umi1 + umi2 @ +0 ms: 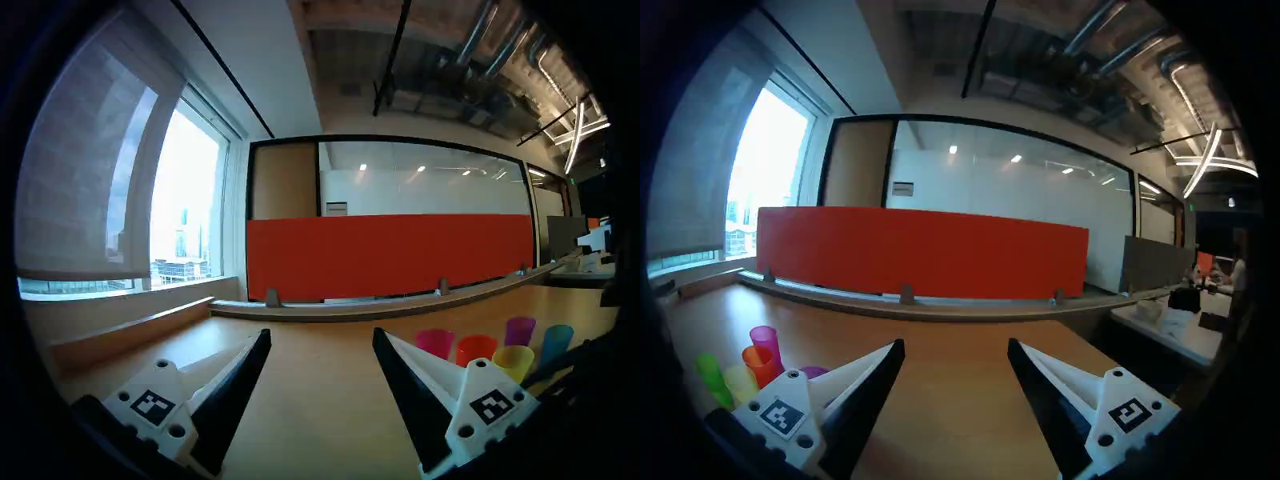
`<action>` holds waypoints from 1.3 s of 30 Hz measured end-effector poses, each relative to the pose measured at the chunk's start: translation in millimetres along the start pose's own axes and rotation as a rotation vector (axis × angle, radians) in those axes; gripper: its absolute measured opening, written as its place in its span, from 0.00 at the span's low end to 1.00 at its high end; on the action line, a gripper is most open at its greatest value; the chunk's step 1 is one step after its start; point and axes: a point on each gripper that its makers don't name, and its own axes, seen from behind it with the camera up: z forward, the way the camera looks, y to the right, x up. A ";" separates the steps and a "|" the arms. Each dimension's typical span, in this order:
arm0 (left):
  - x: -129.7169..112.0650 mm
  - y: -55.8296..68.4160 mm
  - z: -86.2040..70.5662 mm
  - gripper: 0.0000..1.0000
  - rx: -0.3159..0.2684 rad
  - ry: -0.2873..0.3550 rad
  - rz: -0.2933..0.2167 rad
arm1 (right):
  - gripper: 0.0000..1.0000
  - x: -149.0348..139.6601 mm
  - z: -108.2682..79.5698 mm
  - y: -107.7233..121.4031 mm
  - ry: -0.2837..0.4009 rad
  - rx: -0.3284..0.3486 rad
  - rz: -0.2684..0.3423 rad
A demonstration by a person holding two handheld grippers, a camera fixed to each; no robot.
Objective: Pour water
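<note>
While the left gripper is hanging open over the wooden table, jaws spread wide and clasping nothing, the cluster of coloured cups is standing off to its right, partly hidden behind its right-hand finger. The cups are crowding close together, so a finger sliding in for the pink cup is likely to be nudging the orange cup beside it. Being light plastic by the look of them, they are probably going to tip or skid easily.

Seen from the right gripper view, the right gripper is also gaping open and holding nothing, and the same cups are sitting low at its left, one purple cup peeking out behind the left-hand finger. Both grippers are flanking one tight group, so they are risking a clash if both are reaching in together. Whether any cup is holding water I cannot tell; a hard squeeze or a careless swing could be spilling it across the table.
</note>
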 end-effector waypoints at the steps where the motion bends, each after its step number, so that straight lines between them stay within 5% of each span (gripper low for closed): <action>1: -1.6 0.6 0.5 0.94 0.000 -0.002 -0.005 | 1.00 -0.5 -0.1 -0.3 -0.002 0.001 -0.001; 16: -19.4 15.4 6.5 0.94 -0.016 -0.022 -0.032 | 1.00 -4.9 -3.0 -4.9 -0.008 0.012 -0.009; 39: -34.2 21.9 9.8 0.94 -0.015 -0.069 -0.021 | 1.00 -5.0 -3.4 -0.7 -0.001 0.014 -0.009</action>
